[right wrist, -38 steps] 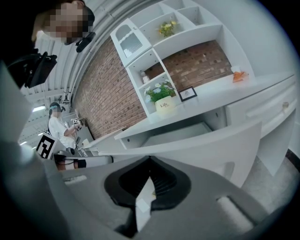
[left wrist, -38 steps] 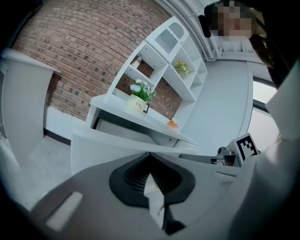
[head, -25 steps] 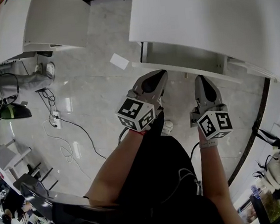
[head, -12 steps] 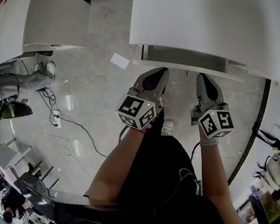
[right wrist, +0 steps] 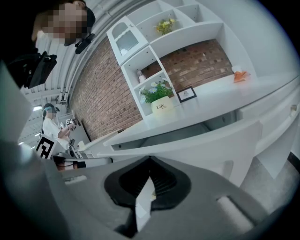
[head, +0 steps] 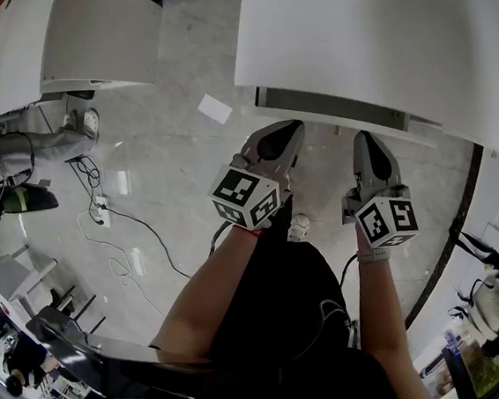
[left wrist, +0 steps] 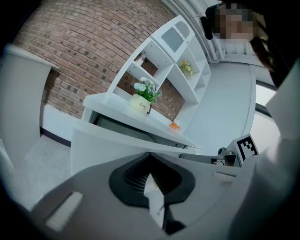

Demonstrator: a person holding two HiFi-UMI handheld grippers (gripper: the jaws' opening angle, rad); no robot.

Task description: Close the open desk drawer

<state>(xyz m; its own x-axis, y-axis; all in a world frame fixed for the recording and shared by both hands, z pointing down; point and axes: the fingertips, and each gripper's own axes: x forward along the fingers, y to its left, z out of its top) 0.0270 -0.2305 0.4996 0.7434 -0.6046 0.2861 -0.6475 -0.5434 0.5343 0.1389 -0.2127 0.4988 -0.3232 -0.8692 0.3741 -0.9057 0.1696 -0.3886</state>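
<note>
The white desk fills the upper right of the head view. Its drawer stands slightly open, with a narrow dark gap showing under the desktop. My left gripper is shut, and its tip rests against the left part of the drawer front. My right gripper is also shut and meets the drawer front further right. Neither gripper holds anything. From the left gripper view the right gripper appears alongside, and the right gripper view looks along the drawer's top edge.
A flower pot and a small frame stand on the desk below white shelves against a brick wall. Another white desk is at the upper left. Cables and a paper sheet lie on the floor.
The drawer has slid inward under the desk, and its dark gap has narrowed. Both grippers have moved forward with the drawer front.
</note>
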